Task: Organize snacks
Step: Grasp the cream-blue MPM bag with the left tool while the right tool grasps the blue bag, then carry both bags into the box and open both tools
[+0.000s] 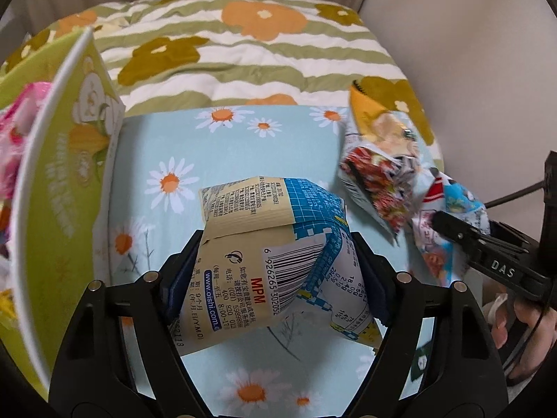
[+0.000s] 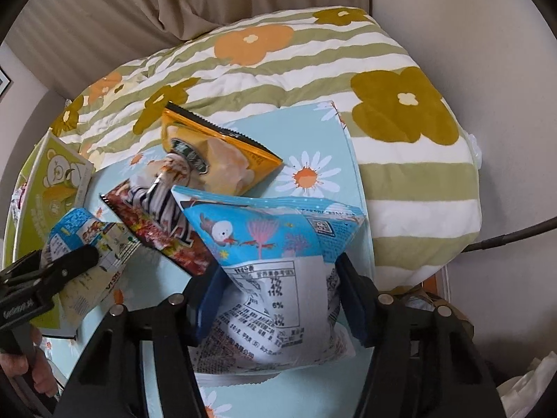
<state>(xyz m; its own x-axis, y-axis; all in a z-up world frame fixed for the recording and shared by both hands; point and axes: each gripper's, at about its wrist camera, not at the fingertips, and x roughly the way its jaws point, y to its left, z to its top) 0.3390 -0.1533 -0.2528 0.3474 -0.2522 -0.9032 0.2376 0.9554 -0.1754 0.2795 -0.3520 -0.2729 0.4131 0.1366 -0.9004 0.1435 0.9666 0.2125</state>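
**A:** Where does the green box (image 1: 52, 181) lie from the left gripper (image 1: 275, 264)?

**B:** At the left edge of the left wrist view, standing open, just beside the cream packet (image 1: 264, 244) that this gripper holds. The packet's long axis runs up the frame, away from the camera. The left hand is the nearer one to the box; in the right wrist view the box (image 2: 52, 181) sits far left, well apart from the right gripper (image 2: 275, 296).

**A:** And the jaws?

**B:** The left gripper is clamped on the cream packet, both pads pressing its crumpled sides, and the packet appears lifted clear of the daisy cloth (image 1: 167, 146). The right gripper is closed on the blue packet (image 2: 264, 240), pinching its white lower half near the bottom centre of its view.

**A:** What remains loose?

**B:** An orange packet (image 2: 222, 153) and a red packet (image 2: 163, 233) lie on the cloth, upper left of the blue one.
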